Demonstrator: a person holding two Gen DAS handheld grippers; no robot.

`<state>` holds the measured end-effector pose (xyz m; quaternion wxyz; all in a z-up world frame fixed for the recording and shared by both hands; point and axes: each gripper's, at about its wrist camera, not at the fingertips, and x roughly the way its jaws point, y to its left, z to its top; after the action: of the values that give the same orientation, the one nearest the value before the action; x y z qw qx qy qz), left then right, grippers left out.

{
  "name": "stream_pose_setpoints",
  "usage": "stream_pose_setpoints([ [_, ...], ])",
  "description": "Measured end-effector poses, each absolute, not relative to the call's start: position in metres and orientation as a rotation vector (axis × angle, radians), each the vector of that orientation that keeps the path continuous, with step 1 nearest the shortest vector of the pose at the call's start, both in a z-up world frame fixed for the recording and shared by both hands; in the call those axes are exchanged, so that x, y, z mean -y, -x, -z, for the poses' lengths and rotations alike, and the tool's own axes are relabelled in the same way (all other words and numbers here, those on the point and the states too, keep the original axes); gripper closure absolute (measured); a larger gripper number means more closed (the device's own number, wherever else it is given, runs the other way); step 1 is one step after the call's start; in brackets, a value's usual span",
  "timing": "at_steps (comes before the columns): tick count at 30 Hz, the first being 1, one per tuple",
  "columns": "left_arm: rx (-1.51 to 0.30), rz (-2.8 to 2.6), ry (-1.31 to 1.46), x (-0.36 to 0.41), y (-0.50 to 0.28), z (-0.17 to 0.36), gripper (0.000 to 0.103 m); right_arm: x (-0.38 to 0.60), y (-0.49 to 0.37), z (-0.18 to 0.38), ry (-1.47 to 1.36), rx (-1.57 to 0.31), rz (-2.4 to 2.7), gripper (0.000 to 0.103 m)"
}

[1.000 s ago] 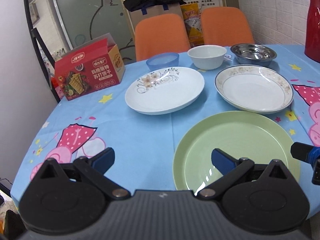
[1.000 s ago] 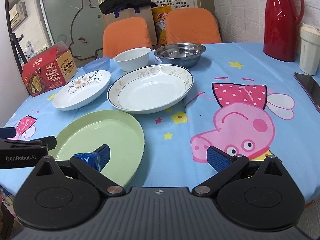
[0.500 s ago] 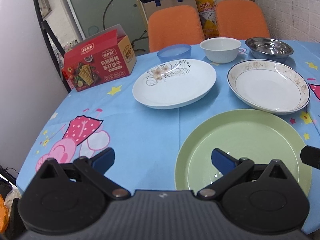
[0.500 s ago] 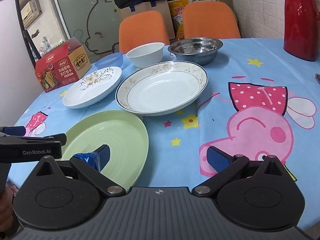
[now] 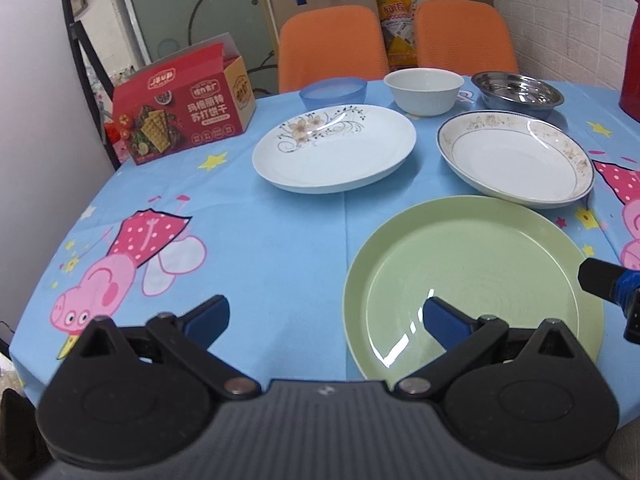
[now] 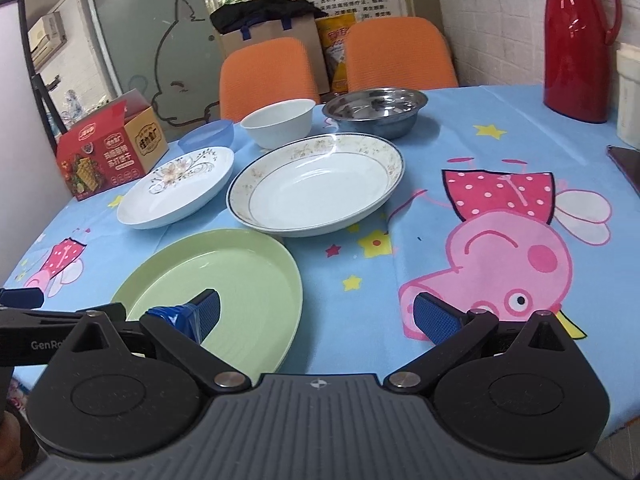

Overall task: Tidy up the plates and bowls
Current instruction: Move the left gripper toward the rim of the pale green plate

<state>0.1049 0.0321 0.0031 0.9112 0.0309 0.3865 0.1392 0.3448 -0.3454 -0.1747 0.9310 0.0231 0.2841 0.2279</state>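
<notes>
A green plate (image 5: pixel 472 276) (image 6: pixel 224 284) lies nearest me on the blue tablecloth. Behind it sit a white flowered plate (image 5: pixel 336 148) (image 6: pixel 176 188) and a gold-rimmed deep plate (image 5: pixel 516 156) (image 6: pixel 316 188). Further back stand a blue plastic bowl (image 5: pixel 333 92) (image 6: pixel 207 135), a white bowl (image 5: pixel 424 90) (image 6: pixel 279 122) and a steel bowl (image 5: pixel 517 93) (image 6: pixel 375 112). My left gripper (image 5: pixel 326 318) is open, its right finger over the green plate's near part. My right gripper (image 6: pixel 316 314) is open too, its left finger over that plate's right side. Neither holds anything.
A red biscuit box (image 5: pixel 180 108) (image 6: pixel 108 152) stands at the table's left. A red thermos (image 6: pixel 580 40) and a white cup (image 6: pixel 628 92) stand at the right, a phone (image 6: pixel 626 162) beside them. Two orange chairs (image 5: pixel 332 44) are behind the table.
Both grippers drew back and tilted a little, so the dishes shifted in view. Nothing on the table moved and both grippers stayed open.
</notes>
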Motion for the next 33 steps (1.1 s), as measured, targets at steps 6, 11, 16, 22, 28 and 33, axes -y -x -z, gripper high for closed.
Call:
stream_pose_setpoints([
  [6, -0.822, -0.118, -0.047, -0.051, -0.115, 0.008, 0.001, 0.332, -0.324, 0.184, -0.062, -0.55, -0.327, 0.012],
  [11, -0.845, -0.036, 0.003, -0.07, -0.13, 0.016, 0.001, 0.306, -0.329, 0.188, 0.013, -0.596, -0.298, 0.012],
  [16, -0.877, 0.003, 0.038, -0.087, -0.137, 0.014, 0.001, 0.283, -0.337, 0.185, 0.145, -0.627, -0.31, 0.012],
  [22, -0.911, 0.036, 0.011, -0.081, -0.152, 0.015, 0.001, 0.282, -0.353, 0.187, 0.15, -0.672, -0.343, 0.013],
  [28, -0.93, 0.045, 0.01, -0.082, -0.158, 0.022, 0.001, 0.284, -0.356, 0.193, 0.107, -0.683, -0.35, 0.012],
  [33, -0.919, 0.051, 0.009, -0.081, -0.155, 0.022, 0.001, 0.285, -0.347, 0.193, 0.111, -0.674, -0.371, 0.012],
])
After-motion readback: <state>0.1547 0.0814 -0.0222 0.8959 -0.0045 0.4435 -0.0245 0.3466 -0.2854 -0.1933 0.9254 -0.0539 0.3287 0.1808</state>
